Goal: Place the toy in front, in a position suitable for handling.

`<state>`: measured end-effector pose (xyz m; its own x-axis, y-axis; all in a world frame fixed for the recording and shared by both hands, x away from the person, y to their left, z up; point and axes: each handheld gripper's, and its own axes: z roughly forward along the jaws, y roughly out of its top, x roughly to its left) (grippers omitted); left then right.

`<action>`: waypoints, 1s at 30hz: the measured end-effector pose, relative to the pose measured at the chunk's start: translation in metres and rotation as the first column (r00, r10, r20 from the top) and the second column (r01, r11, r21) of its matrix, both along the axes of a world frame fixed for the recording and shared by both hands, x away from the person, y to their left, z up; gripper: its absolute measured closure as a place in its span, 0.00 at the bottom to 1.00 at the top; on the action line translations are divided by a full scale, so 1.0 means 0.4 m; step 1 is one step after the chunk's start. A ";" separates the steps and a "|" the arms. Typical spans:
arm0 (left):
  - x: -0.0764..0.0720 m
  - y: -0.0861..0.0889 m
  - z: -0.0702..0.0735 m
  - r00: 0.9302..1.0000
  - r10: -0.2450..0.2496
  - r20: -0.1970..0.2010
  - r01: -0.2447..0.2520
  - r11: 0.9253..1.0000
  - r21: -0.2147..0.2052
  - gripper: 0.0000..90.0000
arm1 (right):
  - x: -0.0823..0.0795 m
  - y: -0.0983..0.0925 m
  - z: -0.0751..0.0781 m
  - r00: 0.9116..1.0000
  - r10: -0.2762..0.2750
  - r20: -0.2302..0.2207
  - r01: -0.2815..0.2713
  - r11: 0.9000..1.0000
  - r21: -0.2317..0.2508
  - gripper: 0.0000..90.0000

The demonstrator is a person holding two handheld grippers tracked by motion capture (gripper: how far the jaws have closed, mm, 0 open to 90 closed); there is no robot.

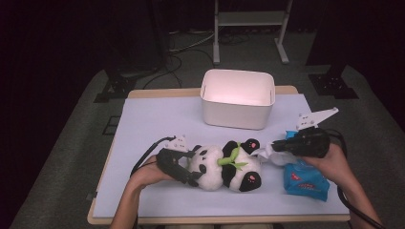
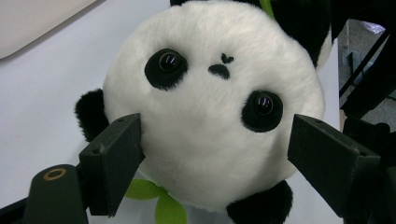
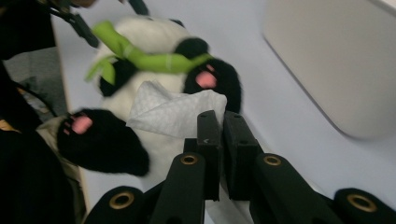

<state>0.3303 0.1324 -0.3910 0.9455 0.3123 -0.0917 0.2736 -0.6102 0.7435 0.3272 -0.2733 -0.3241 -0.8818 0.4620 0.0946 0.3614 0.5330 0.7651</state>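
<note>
Both grippers [image 1: 187,168] at panda [image 1: 224,167] — apparently touching

A wooden table [image 1: 143,93] under a pale lavender mat [image 1: 153,119] stands on grey carpet [image 1: 71,138]. At twelve o'clock beyond the table, the legs of a white metal stand [image 1: 250,21] rest on the floor; dark equipment bases [image 1: 117,86] sit at ten and two o'clock [image 1: 332,83], with cables [image 1: 191,45] at eleven. The far room lies in darkness.
</note>
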 end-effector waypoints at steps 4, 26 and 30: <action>-0.001 -0.001 -0.001 1.000 0.000 -0.001 0.000 1.000 -0.003 0.19 | -0.003 0.067 0.009 0.998 0.070 0.005 -0.070 0.998 0.003 0.95; -0.002 0.003 -0.009 1.000 -0.004 -0.021 0.004 1.000 -0.009 0.20 | -0.010 0.191 -0.071 0.983 0.172 -0.058 -0.175 0.984 -0.044 0.80; 0.000 0.007 -0.011 1.000 -0.004 -0.018 0.004 1.000 -0.001 0.19 | -0.012 0.172 -0.082 0.987 0.147 -0.062 -0.151 0.987 -0.057 0.75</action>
